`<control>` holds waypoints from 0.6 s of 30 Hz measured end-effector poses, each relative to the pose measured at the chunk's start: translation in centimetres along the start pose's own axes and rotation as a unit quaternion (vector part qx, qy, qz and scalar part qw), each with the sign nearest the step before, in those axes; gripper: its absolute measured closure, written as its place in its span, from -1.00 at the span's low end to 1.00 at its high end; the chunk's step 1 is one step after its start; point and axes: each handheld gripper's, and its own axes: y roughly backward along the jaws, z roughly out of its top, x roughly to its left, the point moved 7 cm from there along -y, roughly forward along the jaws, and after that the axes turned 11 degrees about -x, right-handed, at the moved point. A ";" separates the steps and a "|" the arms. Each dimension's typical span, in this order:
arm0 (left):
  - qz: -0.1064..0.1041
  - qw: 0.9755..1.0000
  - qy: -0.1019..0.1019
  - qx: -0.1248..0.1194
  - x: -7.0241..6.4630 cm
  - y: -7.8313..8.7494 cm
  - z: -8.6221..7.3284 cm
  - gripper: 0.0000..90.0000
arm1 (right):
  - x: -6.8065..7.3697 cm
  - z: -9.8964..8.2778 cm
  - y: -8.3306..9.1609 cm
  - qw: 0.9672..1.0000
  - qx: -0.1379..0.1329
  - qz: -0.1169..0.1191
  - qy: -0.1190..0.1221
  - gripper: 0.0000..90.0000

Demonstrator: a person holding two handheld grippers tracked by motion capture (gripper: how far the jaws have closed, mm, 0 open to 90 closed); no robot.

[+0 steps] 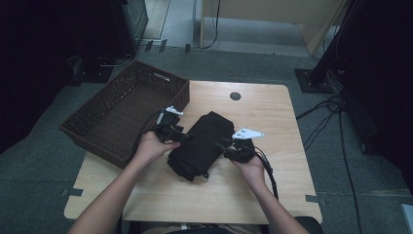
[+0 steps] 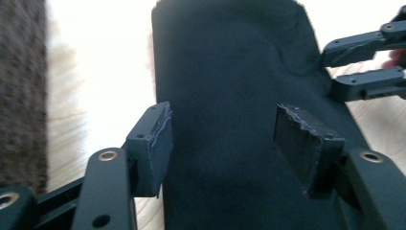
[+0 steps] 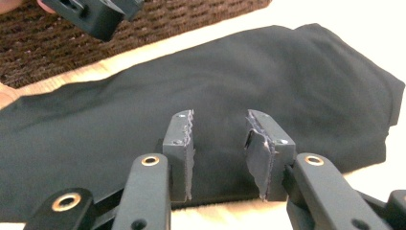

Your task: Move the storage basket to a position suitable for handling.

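Observation:
A folded black cloth (image 1: 202, 144) lies on the wooden table (image 1: 272, 122), long axis running from near left to far right. My left gripper (image 1: 187, 137) is at its left edge, jaws open. In the left gripper view those jaws (image 2: 222, 139) stand wide apart over the cloth (image 2: 239, 62), the pads not pressing it. My right gripper (image 1: 221, 145) is at the cloth's right edge. In the right gripper view it (image 3: 219, 148) is open, with a clear gap between the pads and the cloth (image 3: 215, 86) lying just beyond them.
A dark brown woven basket (image 1: 90, 144) with nothing in it sits on the table's left side, overhanging the edge, close behind the left hand. A small black round cap (image 1: 235, 96) is set in the tabletop at the back. Cables trail from both grippers toward the person.

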 end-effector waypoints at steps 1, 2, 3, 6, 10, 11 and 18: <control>0.001 1.000 0.000 0.001 0.0 -0.4 -0.3 -0.17 | 0.0 -0.2 0.0 1.000 0.004 0.000 0.000 0.40; 0.000 1.000 0.002 0.006 0.0 -0.8 -0.5 -0.18 | 0.0 -0.5 -0.1 1.000 0.008 0.000 -0.004 0.40; 0.004 1.000 0.003 0.009 0.1 -1.2 -0.8 -0.20 | 0.0 -0.8 -0.2 1.000 0.010 -0.001 -0.006 0.39; -0.002 1.000 0.013 0.019 0.4 -2.3 -1.7 -0.22 | -0.1 -1.3 -0.6 1.000 0.017 -0.004 0.002 0.39; 0.001 1.000 0.011 0.024 0.8 -3.2 -2.3 -0.31 | 0.0 -1.7 -0.8 1.000 0.025 -0.006 0.011 0.40; -0.003 1.000 0.013 0.026 0.9 -3.4 -2.4 -0.33 | 0.0 -1.7 -0.8 1.000 0.028 -0.007 0.010 0.41; -0.022 0.999 0.030 0.036 1.5 -4.4 -3.0 -0.48 | 0.1 -2.5 -0.9 0.999 0.042 -0.006 0.010 0.44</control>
